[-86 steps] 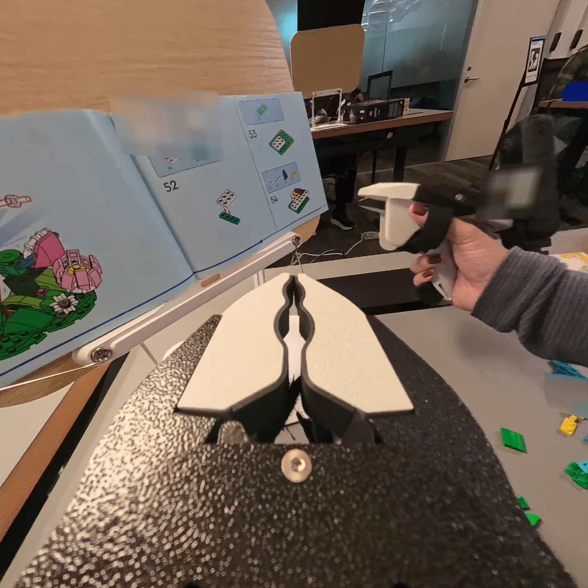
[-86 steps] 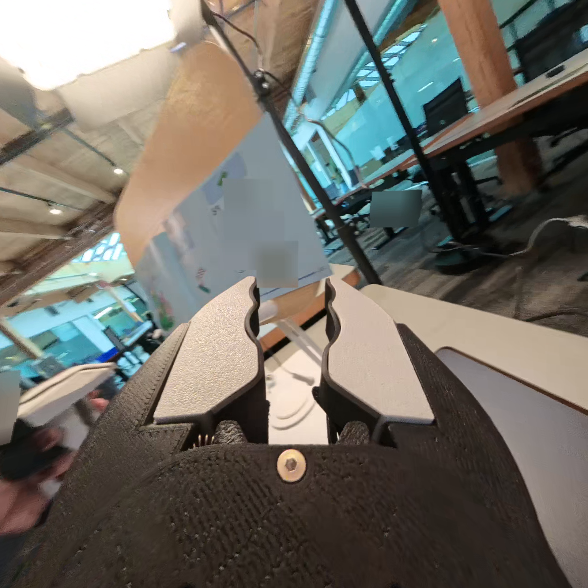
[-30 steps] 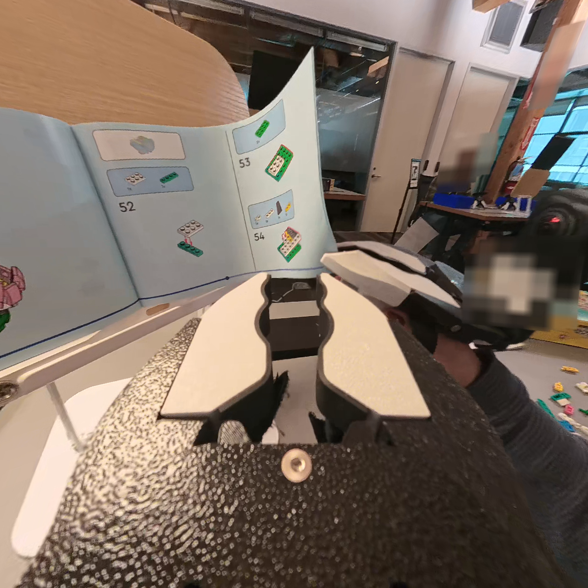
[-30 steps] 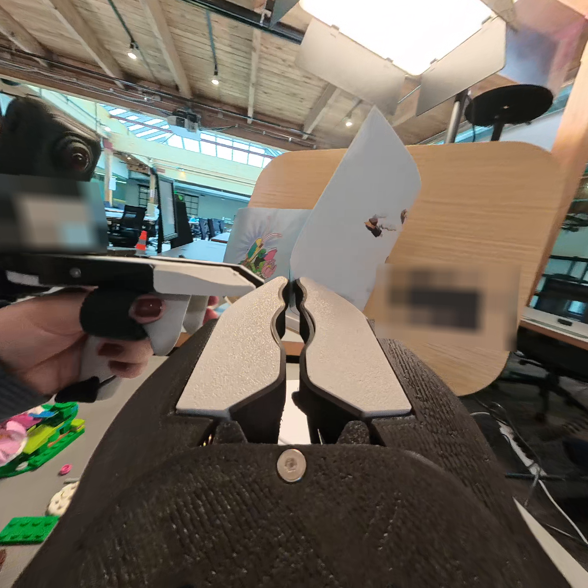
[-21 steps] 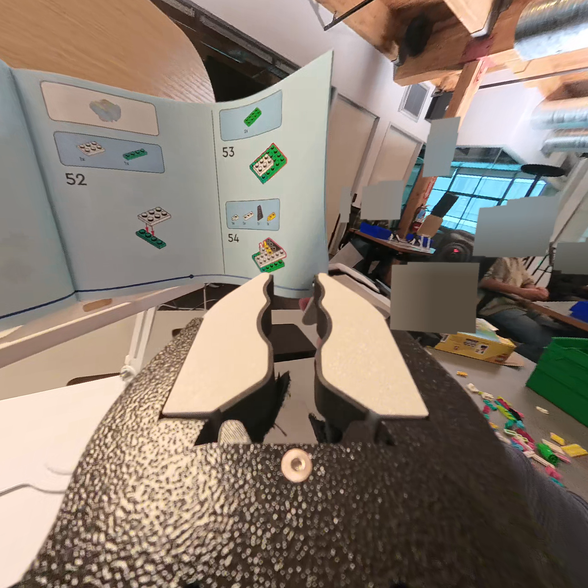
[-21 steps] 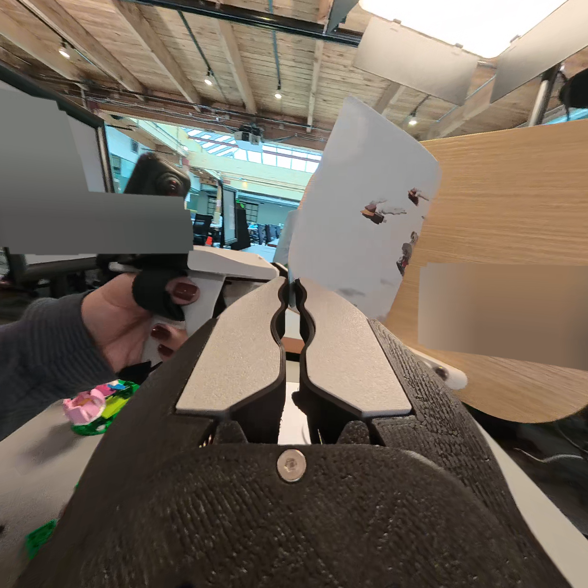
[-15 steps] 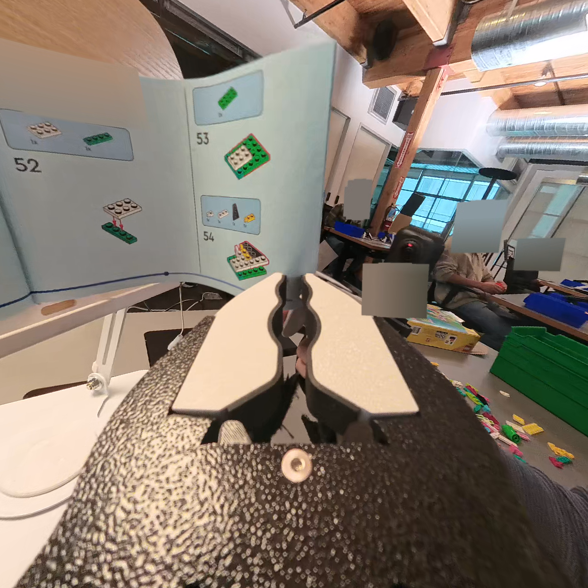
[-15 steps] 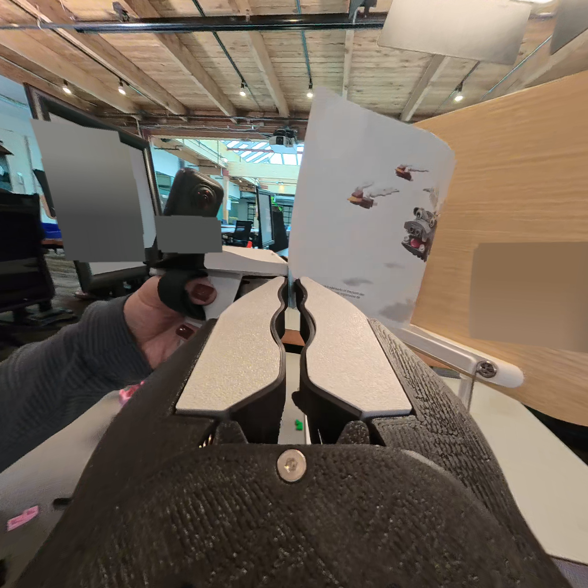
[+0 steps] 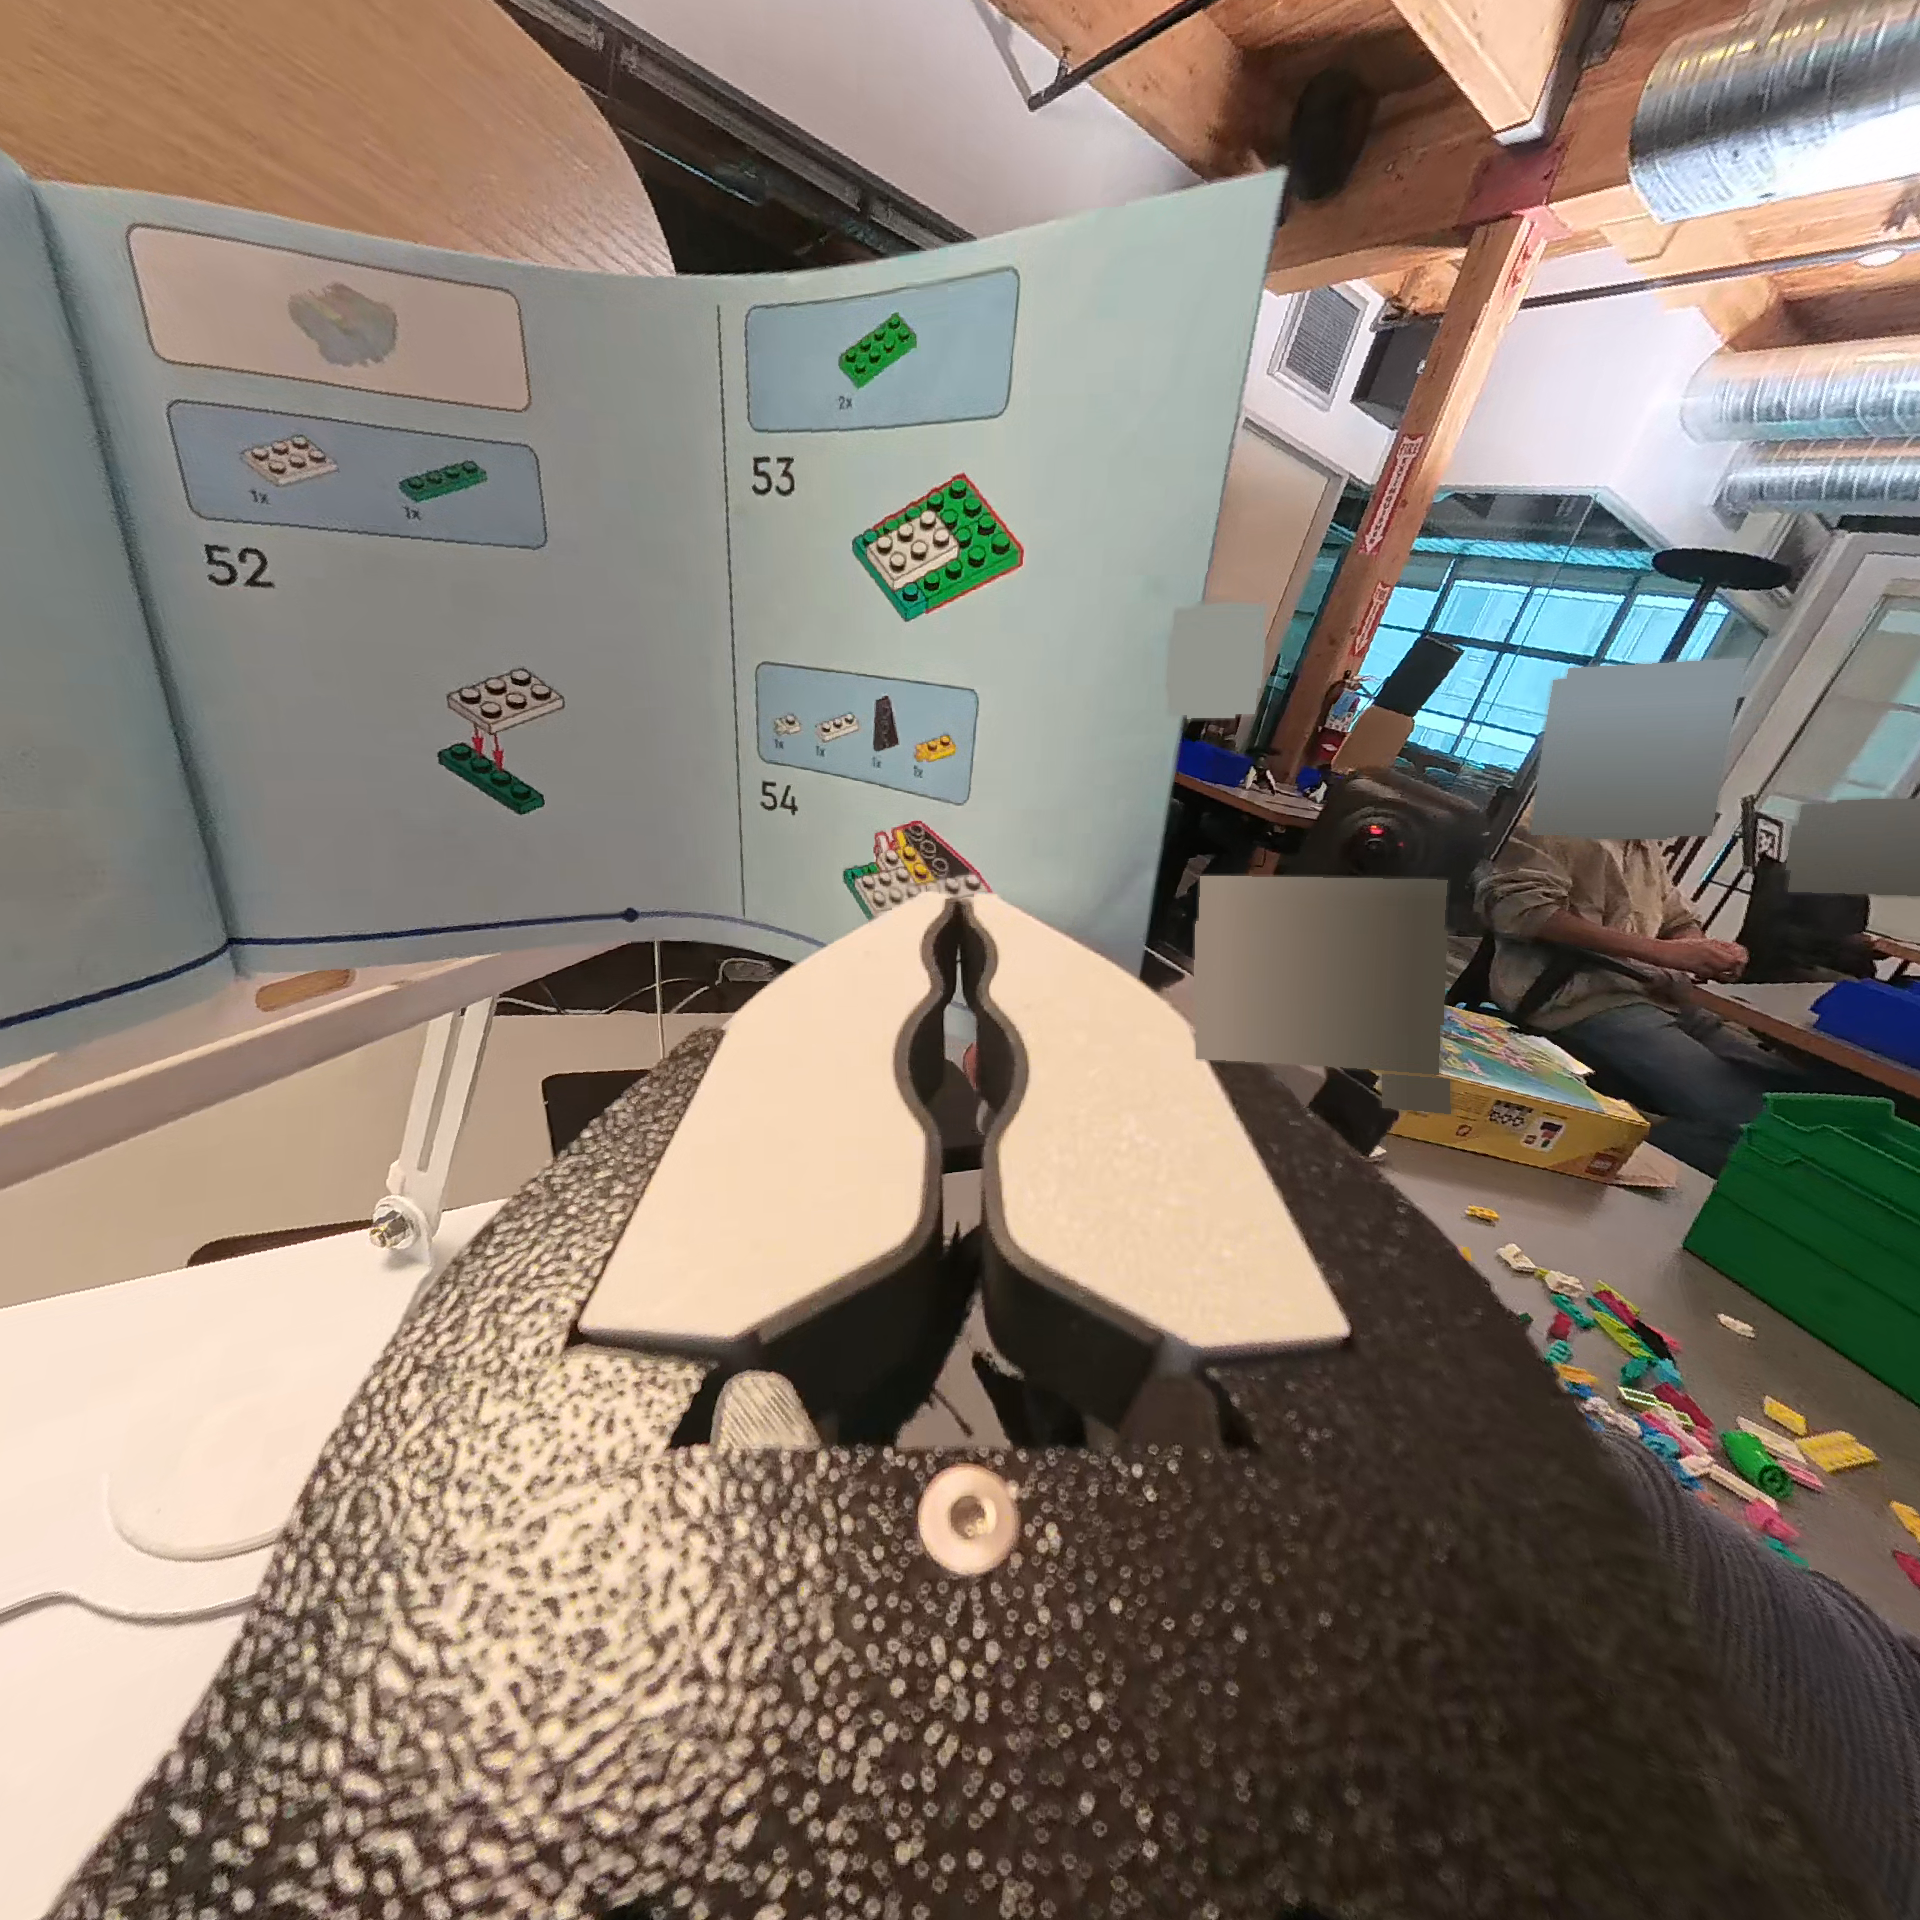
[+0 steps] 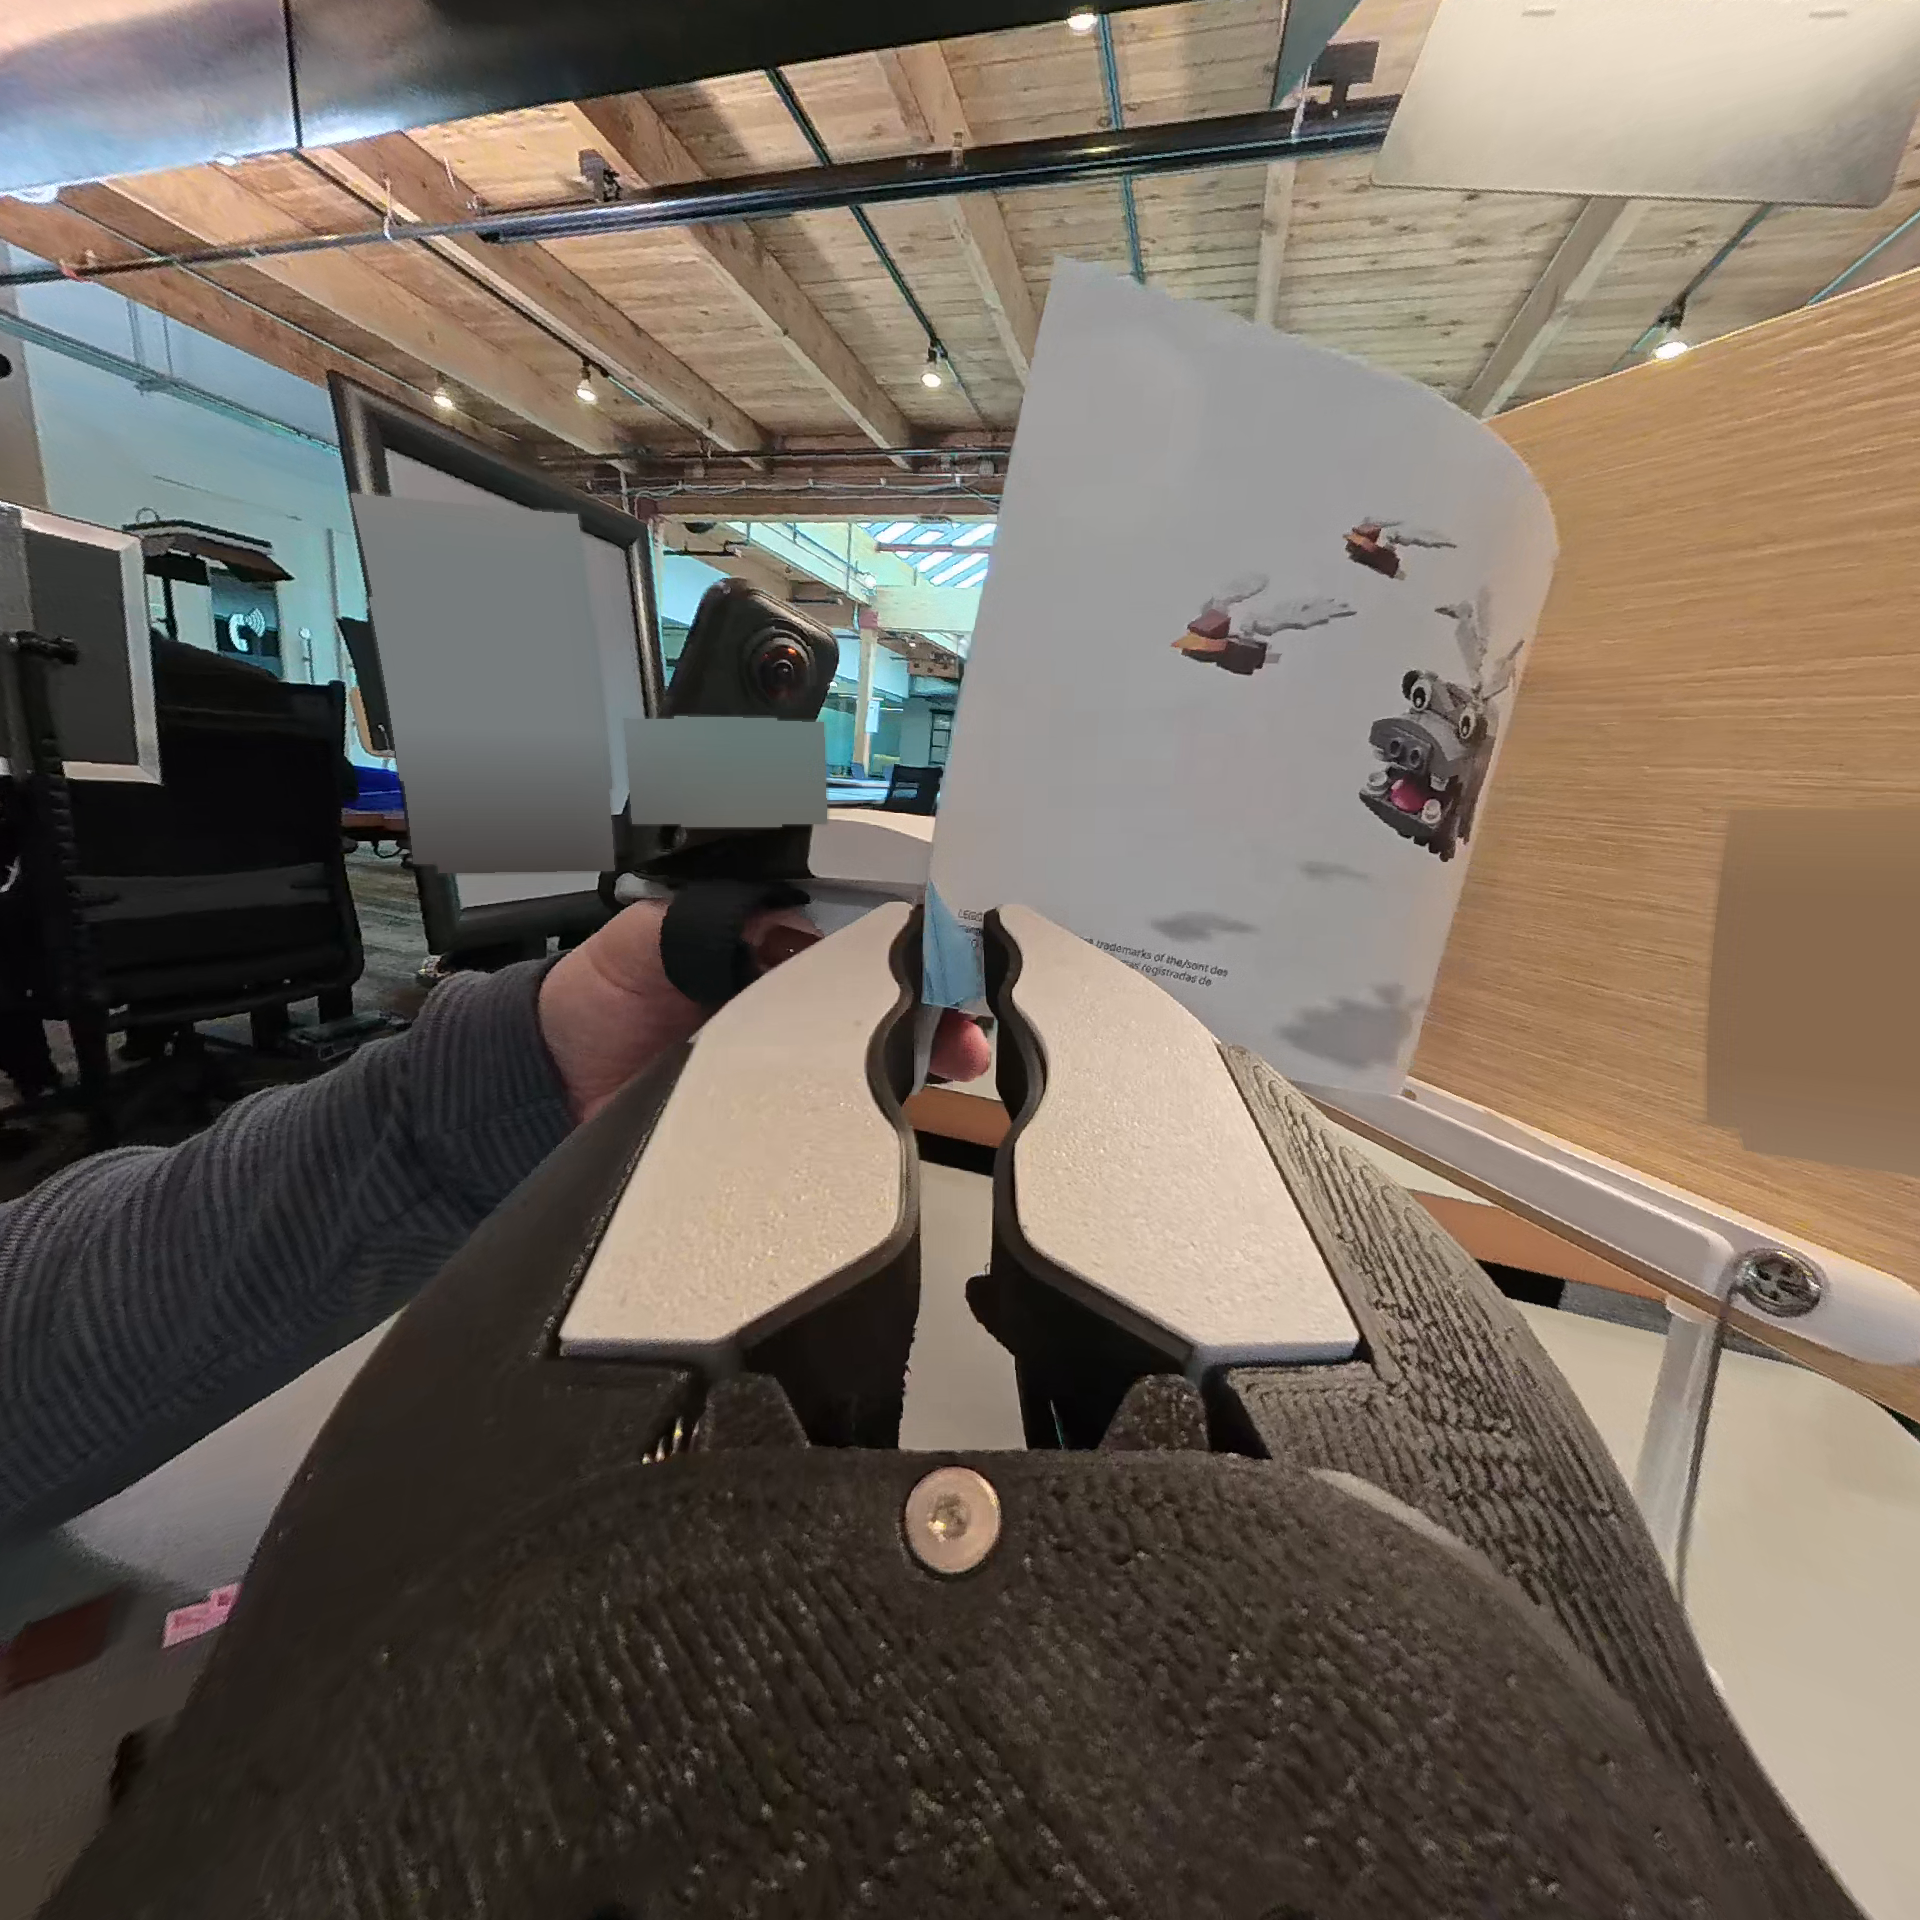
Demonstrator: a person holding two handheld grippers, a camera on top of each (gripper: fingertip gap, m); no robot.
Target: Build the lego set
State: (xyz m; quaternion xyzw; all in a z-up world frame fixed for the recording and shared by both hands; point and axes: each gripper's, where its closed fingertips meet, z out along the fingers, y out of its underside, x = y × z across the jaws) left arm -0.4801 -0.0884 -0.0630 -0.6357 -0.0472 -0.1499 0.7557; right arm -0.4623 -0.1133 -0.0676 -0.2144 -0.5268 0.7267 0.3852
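Note:
The light blue instruction booklet [image 9: 468, 644] stands open on a white stand. Its right page [image 9: 935, 520] is lifted and curled; the right wrist view shows the page's white back [image 10: 1195, 675]. My left gripper [image 9: 956, 912] is shut on the bottom edge of that page. The right wrist view shows it [image 10: 883, 862] reaching the page from the left, held by a hand. My right gripper [image 10: 951, 925] is slightly open, with the page's lower corner lying loose between its fingertips.
Loose lego pieces [image 9: 1683, 1392] are scattered on the grey table at right, next to green bins [image 9: 1829, 1226] and a yellow box [image 9: 1527, 1122]. A wooden board [image 10: 1683, 727] backs the stand's white bar [image 9: 260, 1049]. A person [image 9: 1600, 966] sits at the far table. Less than 4 cm separates the two grippers' tips.
The right gripper closed on the page and lifted it. The left gripper then came to the page's bottom edge and shut on it. The right fingers have now parted slightly.

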